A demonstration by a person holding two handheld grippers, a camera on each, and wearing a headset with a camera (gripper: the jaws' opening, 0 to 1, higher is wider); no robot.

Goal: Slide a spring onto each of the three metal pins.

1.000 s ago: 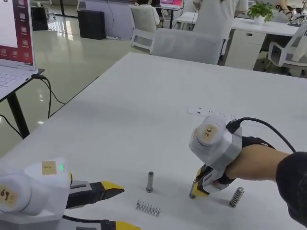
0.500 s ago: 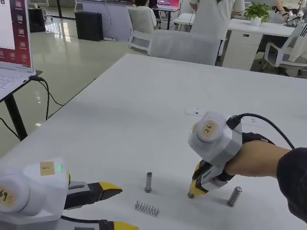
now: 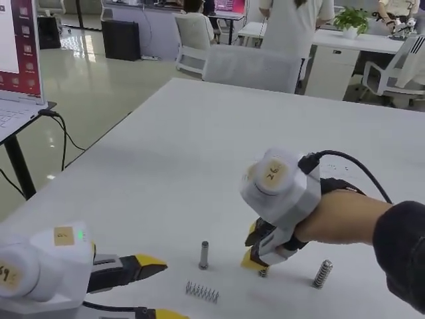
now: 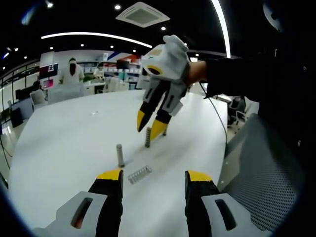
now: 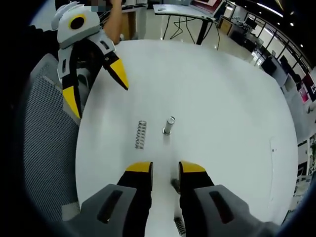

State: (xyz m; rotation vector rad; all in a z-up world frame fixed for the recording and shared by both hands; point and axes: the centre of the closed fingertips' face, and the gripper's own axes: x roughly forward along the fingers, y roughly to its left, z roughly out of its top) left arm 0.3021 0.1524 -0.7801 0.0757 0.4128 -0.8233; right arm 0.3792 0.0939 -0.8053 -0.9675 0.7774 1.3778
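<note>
The left gripper (image 4: pixel 154 175) hovers low over the white table (image 3: pixel 199 153) with its jaws spread wide, facing a loose spring (image 4: pixel 139 174) that lies near a bare pin (image 4: pixel 119 154). The right gripper (image 5: pixel 164 169) hangs just above a second pin (image 3: pixel 263 271), jaws narrowly apart and seemingly gripping nothing. A third pin (image 3: pixel 327 264) stands inside its own spring (image 3: pixel 322 275).

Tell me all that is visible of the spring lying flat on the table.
The loose spring is a coil of grey metal with open turns. It lies on its side on the white table, beside the bare upright pin but apart from it, in front of the left gripper. No gripper touches it.
</note>
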